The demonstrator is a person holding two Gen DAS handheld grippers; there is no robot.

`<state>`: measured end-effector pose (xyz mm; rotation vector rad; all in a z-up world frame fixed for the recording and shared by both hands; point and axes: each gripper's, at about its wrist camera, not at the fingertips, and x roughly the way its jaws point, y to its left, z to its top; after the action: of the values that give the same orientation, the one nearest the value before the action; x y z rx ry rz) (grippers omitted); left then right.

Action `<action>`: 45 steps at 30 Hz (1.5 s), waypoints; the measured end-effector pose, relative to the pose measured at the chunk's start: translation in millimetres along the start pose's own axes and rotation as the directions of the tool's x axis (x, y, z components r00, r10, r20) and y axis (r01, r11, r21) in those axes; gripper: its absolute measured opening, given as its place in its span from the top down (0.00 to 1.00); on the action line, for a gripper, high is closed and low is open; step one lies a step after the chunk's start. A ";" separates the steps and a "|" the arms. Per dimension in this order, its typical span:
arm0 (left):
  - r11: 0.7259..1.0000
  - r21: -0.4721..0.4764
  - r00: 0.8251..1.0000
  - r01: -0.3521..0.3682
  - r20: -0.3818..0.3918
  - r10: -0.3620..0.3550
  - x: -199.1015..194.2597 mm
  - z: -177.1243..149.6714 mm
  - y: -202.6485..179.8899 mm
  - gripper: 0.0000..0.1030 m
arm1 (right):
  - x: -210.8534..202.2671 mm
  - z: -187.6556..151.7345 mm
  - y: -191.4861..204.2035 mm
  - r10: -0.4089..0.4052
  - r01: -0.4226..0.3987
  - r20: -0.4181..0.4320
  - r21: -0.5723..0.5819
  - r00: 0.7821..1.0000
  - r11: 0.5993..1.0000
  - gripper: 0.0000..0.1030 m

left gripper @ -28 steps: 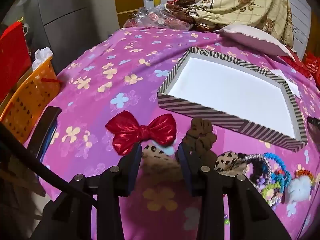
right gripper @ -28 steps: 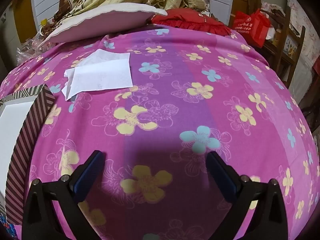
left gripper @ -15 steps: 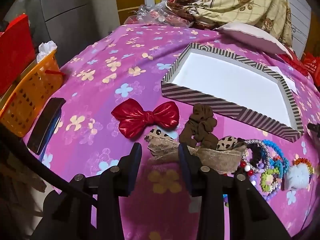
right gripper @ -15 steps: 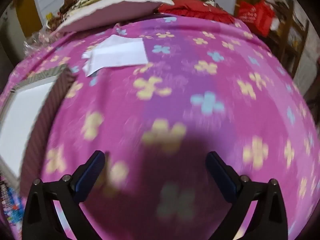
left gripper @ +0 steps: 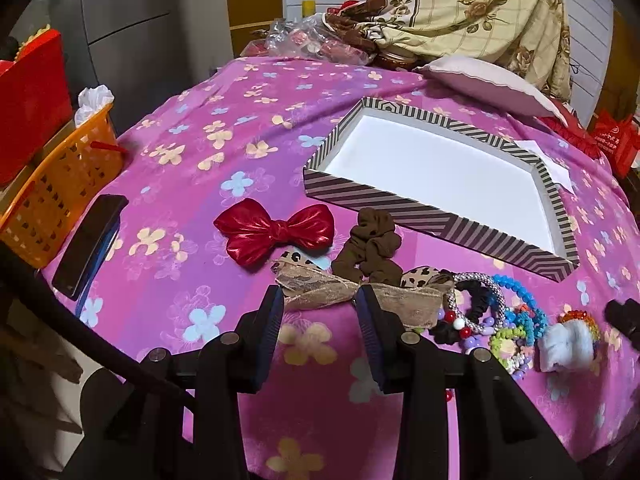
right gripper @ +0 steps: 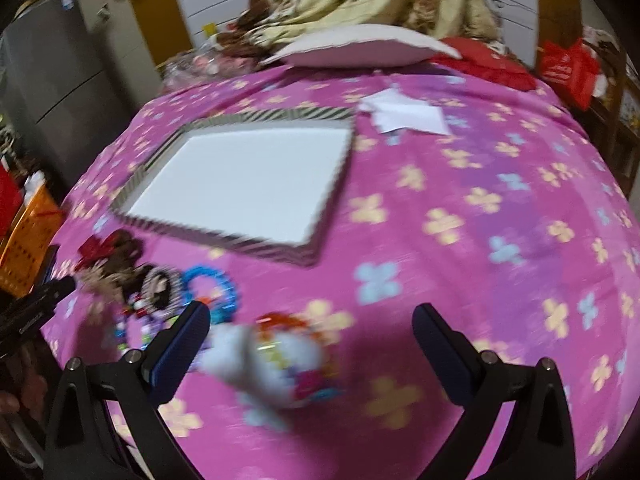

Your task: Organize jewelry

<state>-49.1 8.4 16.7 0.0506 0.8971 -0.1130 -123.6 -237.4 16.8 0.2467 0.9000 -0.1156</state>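
A striped box with a white inside lies on the pink flowered cloth; it also shows in the right wrist view. In front of it lie a red bow, a brown scrunchie, a tan leopard-print bow, beaded bracelets and a white fluffy piece. My left gripper is open, its jaws either side of the tan bow's middle. My right gripper is wide open just above the white fluffy piece, which is blurred.
An orange basket and a dark phone sit at the table's left edge. White papers and a pillow lie behind the box. Bedding is piled at the back.
My left gripper pulled back a little from the bows. My right gripper swung left, from bare cloth to over the jewelry pile and box.
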 end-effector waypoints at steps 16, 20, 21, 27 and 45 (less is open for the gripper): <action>1.000 -0.001 1.000 -0.004 0.017 0.004 -10.3 -8.9 6.2 0.42 | 3.2 -11.8 68.3 0.107 -0.104 0.068 -0.043 0.992 0.994 0.00; 1.000 -0.003 1.000 -0.005 0.010 0.005 -10.1 -11.4 5.6 0.42 | 8.1 -13.8 72.0 0.093 -0.091 0.058 -0.038 0.994 0.995 0.00; 1.000 -0.005 1.000 -0.006 0.008 0.006 -9.9 -11.7 5.5 0.42 | 7.9 -14.8 73.2 0.081 -0.079 0.064 -0.043 0.995 0.996 0.00; 1.000 -0.007 1.000 -0.008 0.006 0.008 -9.9 -12.9 3.6 0.42 | 12.2 -16.7 75.7 0.071 -0.069 0.035 -0.039 0.997 0.997 0.00; 1.000 -0.011 1.000 -0.002 -0.010 0.001 -6.8 -18.0 -0.2 0.42 | 14.7 -18.2 77.4 0.030 -0.030 -0.005 -0.024 1.000 0.999 0.00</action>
<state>-67.3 10.5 10.8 0.0419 0.9077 -0.1066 -112.7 -157.9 7.1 0.2381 0.9016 -0.0761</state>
